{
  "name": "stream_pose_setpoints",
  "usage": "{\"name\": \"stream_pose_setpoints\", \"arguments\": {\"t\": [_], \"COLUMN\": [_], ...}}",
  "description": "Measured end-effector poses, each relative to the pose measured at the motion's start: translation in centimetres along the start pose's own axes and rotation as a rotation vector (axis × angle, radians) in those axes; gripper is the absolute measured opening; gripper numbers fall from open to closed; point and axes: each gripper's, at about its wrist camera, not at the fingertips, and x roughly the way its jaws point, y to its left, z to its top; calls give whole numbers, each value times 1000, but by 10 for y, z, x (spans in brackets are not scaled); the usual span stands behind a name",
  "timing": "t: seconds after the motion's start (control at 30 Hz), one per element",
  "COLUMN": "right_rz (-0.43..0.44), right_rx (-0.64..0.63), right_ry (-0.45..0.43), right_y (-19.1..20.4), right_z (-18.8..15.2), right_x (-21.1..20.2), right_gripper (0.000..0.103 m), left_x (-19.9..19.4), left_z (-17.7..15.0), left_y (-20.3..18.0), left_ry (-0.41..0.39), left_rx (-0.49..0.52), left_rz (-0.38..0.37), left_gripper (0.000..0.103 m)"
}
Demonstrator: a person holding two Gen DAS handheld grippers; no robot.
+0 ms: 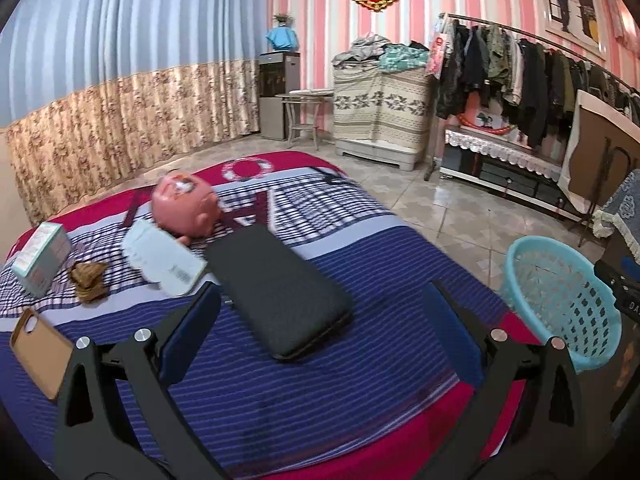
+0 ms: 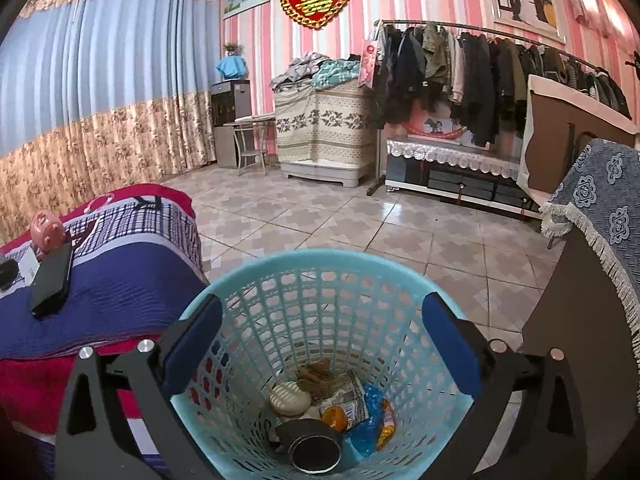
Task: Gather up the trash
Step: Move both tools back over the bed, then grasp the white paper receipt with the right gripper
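Observation:
A light blue plastic basket [image 2: 320, 280] stands on the floor beside the bed; it also shows in the left wrist view [image 1: 560, 304]. It holds several pieces of trash: a black can [image 2: 316, 450], a white lid [image 2: 290, 398], an orange scrap [image 2: 334, 418], a blue wrapper [image 2: 368, 428]. My right gripper [image 2: 322, 344] is open and empty above the basket's mouth. My left gripper [image 1: 320, 332] is open and empty above the bed, near a black case [image 1: 276, 284]. A crumpled brown scrap [image 1: 88, 280] lies on the bed at the left.
On the bed [image 1: 360, 392] also lie a pink piggy bank [image 1: 186, 206], a white packet [image 1: 164, 258], a small box [image 1: 40, 258] and a brown phone case [image 1: 40, 354]. A clothes rack [image 2: 480, 76], a covered cabinet [image 2: 324, 128] and a tiled floor [image 2: 340, 220] lie beyond.

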Motion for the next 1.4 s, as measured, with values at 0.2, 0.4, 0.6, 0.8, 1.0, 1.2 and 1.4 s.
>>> {"name": "stream_pose_setpoints", "arguments": {"t": [0.2, 0.4, 0.6, 0.8, 1.0, 1.2, 1.4], "right_rz": [29, 55, 140, 163, 195, 345, 437], "right_rx": [-1, -17, 15, -50, -89, -83, -249], "right_ry": [6, 8, 24, 31, 64, 121, 110], "right_y": [14, 33, 58, 100, 138, 203, 307], "right_z": [-2, -2, -4, -5, -5, 1, 8], "right_x": [-3, -9, -15, -17, -10, 5, 16], "right_gripper": [98, 98, 98, 98, 98, 98, 98], "left_x": [-10, -27, -38, -48, -53, -57, -64], "left_z": [-5, -11, -23, -36, -42, -43, -47], "left_y": [28, 53, 94, 145, 200, 244, 288], "left_ry": [3, -3, 37, 58, 68, 59, 52], "left_rx": [-3, 19, -44, -98, -167, -214, -278], "left_rz": [36, 85, 119, 196, 268, 364, 399], "left_gripper": [97, 97, 97, 97, 97, 97, 97]}}
